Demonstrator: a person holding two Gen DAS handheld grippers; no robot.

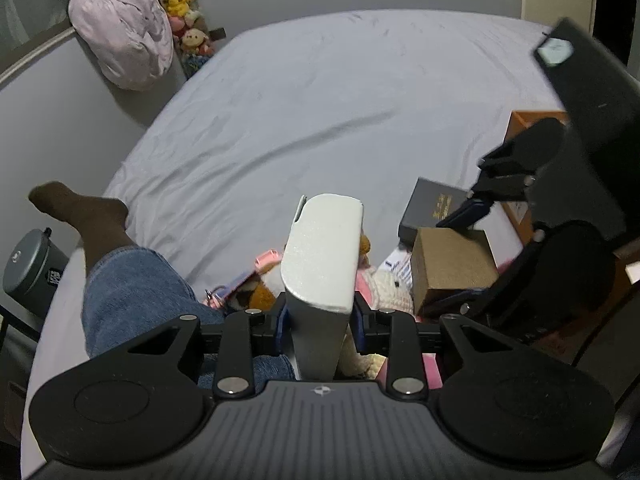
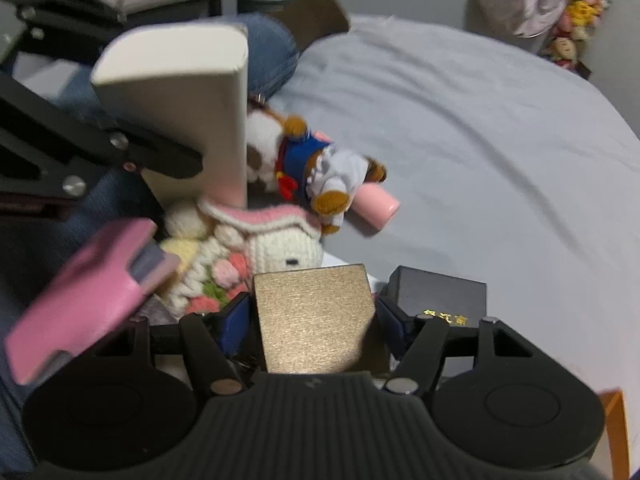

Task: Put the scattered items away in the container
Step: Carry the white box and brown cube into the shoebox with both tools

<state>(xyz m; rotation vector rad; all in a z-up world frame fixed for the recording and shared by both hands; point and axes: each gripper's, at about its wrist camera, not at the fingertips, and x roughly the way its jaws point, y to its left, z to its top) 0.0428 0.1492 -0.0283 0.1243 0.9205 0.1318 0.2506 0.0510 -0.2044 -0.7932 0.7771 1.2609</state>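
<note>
My left gripper (image 1: 321,318) is shut on a tall white box (image 1: 324,248), which stands upright between its pads; the same box (image 2: 180,112) shows in the right wrist view. My right gripper (image 2: 312,320) has its blue pads against both sides of a gold box (image 2: 316,320), also seen as the gold box (image 1: 452,268) from the left. Around it lie a crochet bunny (image 2: 280,248), a plush dog (image 2: 304,160), a pink tube (image 2: 378,206), a pink case (image 2: 80,296) and a black box (image 2: 440,296). An orange container (image 1: 524,120) sits behind the right gripper.
A person's leg in jeans (image 1: 132,280) with a brown sock rests on the lilac bed sheet (image 1: 320,100). A dark flask (image 1: 32,268) stands beside the bed. A bundled duvet (image 1: 124,28) and several plush toys (image 1: 184,12) are by the far wall.
</note>
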